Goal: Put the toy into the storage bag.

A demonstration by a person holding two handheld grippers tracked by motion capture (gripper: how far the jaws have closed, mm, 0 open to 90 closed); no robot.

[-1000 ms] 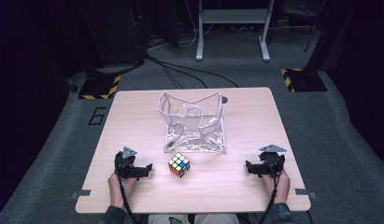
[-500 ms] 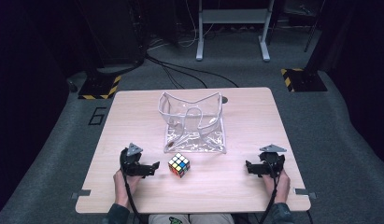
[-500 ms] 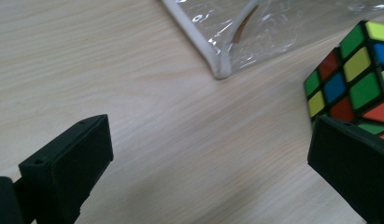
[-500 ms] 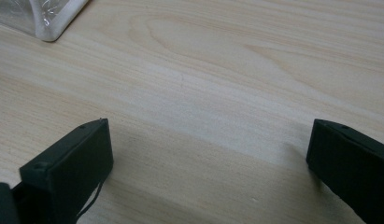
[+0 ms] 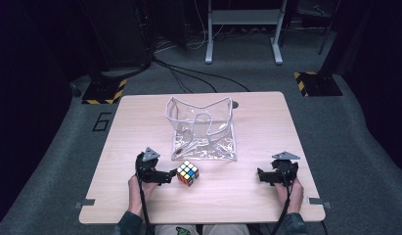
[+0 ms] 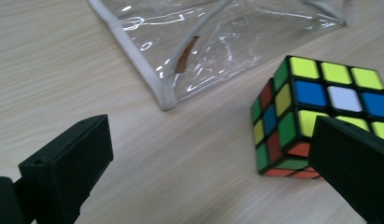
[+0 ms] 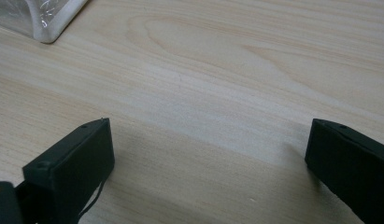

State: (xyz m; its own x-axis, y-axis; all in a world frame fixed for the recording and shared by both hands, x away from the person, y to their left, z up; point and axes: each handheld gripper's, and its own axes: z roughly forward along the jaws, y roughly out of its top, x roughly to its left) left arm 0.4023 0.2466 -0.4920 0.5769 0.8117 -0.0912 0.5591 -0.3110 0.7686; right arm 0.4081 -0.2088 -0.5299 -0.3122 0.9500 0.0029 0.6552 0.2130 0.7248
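Puzzle cube [image 5: 188, 173]: on wooden table [image 5: 257, 122], just in front of clear pouch [image 5: 202, 128], near its front-left corner | Left gripper [image 5: 170, 174]: jaws spread wide, just left of cube, one jaw beside it | Right gripper [image 5: 261, 176]: jaws spread wide, empty, well right of cube

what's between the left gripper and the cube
Nothing: in the left gripper view, bare wood separates the open left gripper from the cube, whose near corner sits by the right-hand jaw. The clear pouch lies beyond.
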